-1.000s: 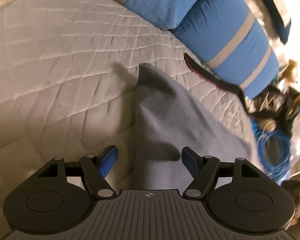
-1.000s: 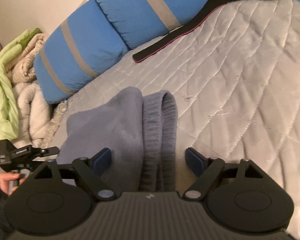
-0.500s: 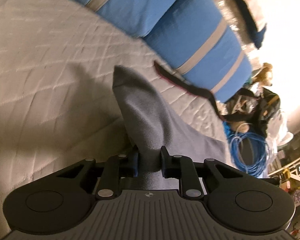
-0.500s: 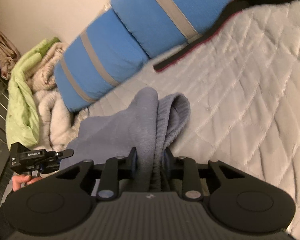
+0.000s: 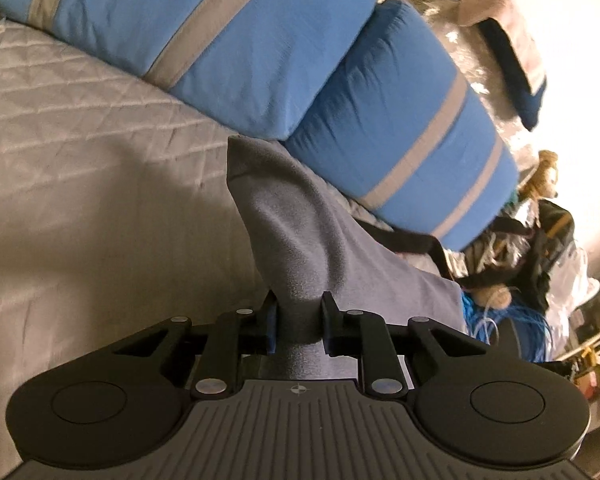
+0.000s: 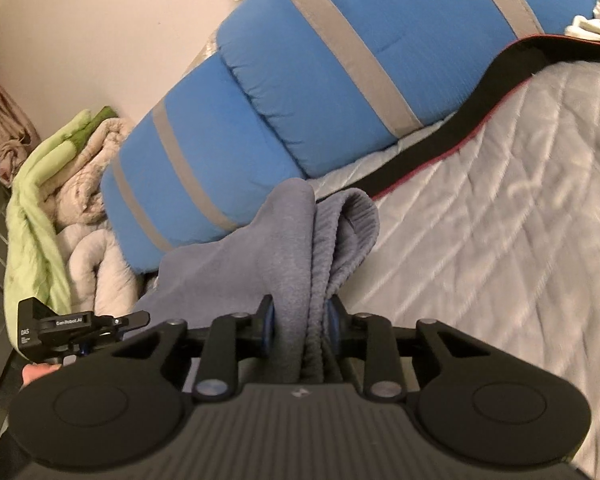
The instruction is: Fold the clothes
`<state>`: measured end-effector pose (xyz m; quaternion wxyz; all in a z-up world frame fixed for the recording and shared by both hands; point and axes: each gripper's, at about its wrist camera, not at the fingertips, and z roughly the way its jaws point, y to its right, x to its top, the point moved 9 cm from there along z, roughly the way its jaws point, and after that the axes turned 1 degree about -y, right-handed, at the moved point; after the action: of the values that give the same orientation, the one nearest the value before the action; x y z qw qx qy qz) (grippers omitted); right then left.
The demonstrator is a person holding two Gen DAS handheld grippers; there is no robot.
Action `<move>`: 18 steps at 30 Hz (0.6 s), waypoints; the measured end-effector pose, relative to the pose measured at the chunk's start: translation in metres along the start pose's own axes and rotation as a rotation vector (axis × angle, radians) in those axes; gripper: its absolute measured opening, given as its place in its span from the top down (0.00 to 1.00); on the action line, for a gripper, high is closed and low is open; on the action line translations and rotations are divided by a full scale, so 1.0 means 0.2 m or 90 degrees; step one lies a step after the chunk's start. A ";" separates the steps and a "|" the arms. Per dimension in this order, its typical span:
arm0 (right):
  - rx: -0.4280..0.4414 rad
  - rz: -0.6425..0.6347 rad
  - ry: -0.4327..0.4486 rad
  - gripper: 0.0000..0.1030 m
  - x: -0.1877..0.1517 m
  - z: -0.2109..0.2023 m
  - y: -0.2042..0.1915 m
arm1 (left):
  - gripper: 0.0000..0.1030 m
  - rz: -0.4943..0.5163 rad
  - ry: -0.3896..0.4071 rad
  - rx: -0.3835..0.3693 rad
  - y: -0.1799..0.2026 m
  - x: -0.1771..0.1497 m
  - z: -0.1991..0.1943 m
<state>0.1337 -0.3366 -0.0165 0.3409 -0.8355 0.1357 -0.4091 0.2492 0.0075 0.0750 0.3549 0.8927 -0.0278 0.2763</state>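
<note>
A grey-blue fleece garment (image 5: 296, 232) rises off the quilted bed, pinched at one plain corner by my left gripper (image 5: 299, 328), which is shut on it. In the right wrist view the same garment (image 6: 284, 236) shows a ribbed cuff or hem (image 6: 352, 232) bunched beside the smooth cloth, and my right gripper (image 6: 300, 326) is shut on that bunch. The other gripper's handle (image 6: 72, 326), held by a hand, shows at the lower left of the right wrist view. The cloth hangs between the two grips.
A pale quilted bedspread (image 5: 80, 184) lies under the garment. Blue pillows with grey stripes (image 5: 400, 152) line the far side, with a black red-edged strap (image 6: 480, 116) in front of them. Folded blankets (image 6: 60, 184) sit at the left; blue cable (image 5: 512, 320) and clutter at the right.
Both grippers went from open around the garment to shut on it, then lifted it up and toward the pillows.
</note>
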 end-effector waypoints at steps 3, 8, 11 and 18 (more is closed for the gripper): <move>-0.003 -0.002 0.006 0.73 0.08 0.08 0.01 | 0.81 0.008 -0.004 0.008 0.01 0.10 0.07; -0.086 -0.031 -0.006 0.56 0.11 0.23 0.11 | 0.71 -0.015 -0.023 0.086 -0.14 0.16 0.23; -0.162 -0.113 0.023 0.39 0.12 0.26 0.13 | 0.71 -0.044 -0.014 0.145 -0.26 0.20 0.25; -0.164 -0.247 0.084 0.41 0.18 0.30 -0.05 | 0.70 0.015 0.039 0.176 -0.21 0.30 0.29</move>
<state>0.2025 -0.3189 -0.0146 0.1367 -0.8540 0.0457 -0.4998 0.3374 0.0099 0.0439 0.2261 0.9237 0.0107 0.3090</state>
